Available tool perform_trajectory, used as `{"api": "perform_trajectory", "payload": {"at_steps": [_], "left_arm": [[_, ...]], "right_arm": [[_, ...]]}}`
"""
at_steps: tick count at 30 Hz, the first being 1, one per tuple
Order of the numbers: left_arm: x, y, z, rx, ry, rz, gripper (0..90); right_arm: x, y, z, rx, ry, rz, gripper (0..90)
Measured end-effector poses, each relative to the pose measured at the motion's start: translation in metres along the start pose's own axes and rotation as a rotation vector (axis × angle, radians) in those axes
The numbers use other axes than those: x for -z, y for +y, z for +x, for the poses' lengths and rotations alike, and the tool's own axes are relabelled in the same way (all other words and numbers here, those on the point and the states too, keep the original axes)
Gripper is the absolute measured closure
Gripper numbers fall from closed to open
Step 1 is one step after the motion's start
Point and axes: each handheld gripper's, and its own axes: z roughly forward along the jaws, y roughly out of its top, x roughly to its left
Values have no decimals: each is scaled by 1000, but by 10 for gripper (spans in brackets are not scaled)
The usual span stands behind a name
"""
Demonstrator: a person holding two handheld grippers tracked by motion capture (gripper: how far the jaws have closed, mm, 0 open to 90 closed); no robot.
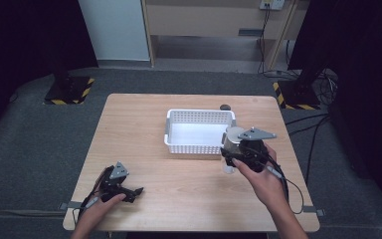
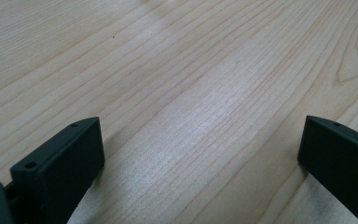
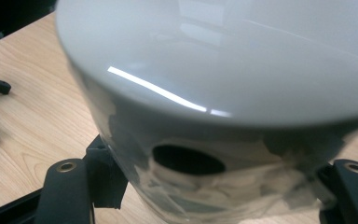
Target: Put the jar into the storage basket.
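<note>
My left hand rests low at the counter's (image 1: 144,114) near left corner, its tool (image 1: 132,191) lying flat, jaws spread wide over bare wood. Farther right sits the white basket (image 1: 199,130). My right hand (image 1: 258,174) reaches forward, wrist raised, its tool (image 1: 231,155) clamped on a clear jar (image 3: 223,140) with a pale lid, held just beside the basket's near right corner.

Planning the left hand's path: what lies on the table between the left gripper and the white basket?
Nothing: in the high view, only bare wooden table separates the left gripper from the white basket.
</note>
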Motion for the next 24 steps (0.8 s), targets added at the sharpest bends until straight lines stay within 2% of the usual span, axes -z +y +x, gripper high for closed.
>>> {"api": "perform_trajectory", "payload": {"at_steps": [11, 24], "left_arm": [[0, 0, 0, -1, 0, 0, 0], [0, 0, 0, 2, 0, -2, 0]], "right_arm": [[2, 39, 0, 13, -9, -25, 312], [-22, 68, -9, 2, -29, -33, 312]]}}
